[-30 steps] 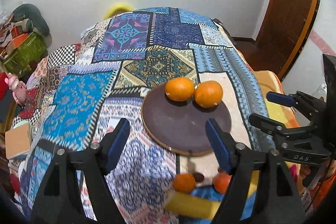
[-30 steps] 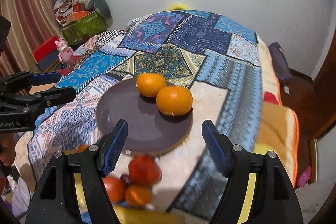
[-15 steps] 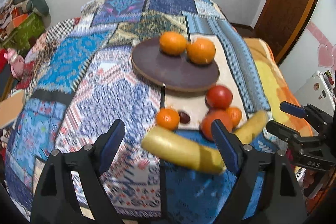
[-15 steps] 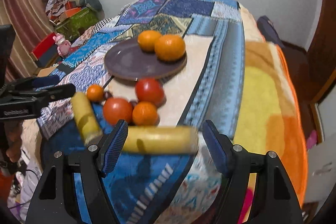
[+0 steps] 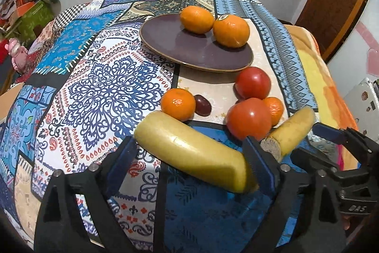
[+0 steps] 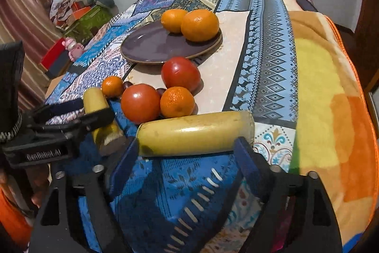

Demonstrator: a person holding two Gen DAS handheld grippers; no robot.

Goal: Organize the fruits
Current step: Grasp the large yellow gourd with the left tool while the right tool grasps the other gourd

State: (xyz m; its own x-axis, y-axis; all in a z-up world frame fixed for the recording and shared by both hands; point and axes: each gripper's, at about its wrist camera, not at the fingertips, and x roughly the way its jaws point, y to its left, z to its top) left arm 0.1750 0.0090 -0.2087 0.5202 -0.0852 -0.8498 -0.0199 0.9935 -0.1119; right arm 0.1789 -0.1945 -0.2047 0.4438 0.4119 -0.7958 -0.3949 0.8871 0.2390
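Note:
Two yellow bananas lie at the near edge of the patterned table. The left banana [image 5: 194, 153] lies slanted between the spread fingers of my left gripper [image 5: 189, 158], whose jaws are opening; the pads are not pressing it. The right banana [image 6: 194, 132] lies crosswise just past the tips of my right gripper [image 6: 186, 158], also opening and empty. Behind them sit two tomatoes [image 5: 253, 83] [image 5: 248, 117], two small mandarins [image 5: 178, 104] [image 5: 274, 109] and a dark plum [image 5: 202, 104]. A purple plate [image 5: 189, 46] carries two oranges [image 5: 196, 19] [image 5: 231, 30].
A patchwork cloth [image 5: 106, 87] covers the table. An orange and yellow blanket [image 6: 327, 87] drapes the right side. Boxes and a pink toy [image 6: 72, 46] stand on the floor at the left. A brown door [image 5: 331, 4] is at the far right.
Both grippers have come down and tipped toward the near fruits. The bananas, earlier at the bottom edge of the views, now sit between the fingers. Both pairs of jaws stand wider.

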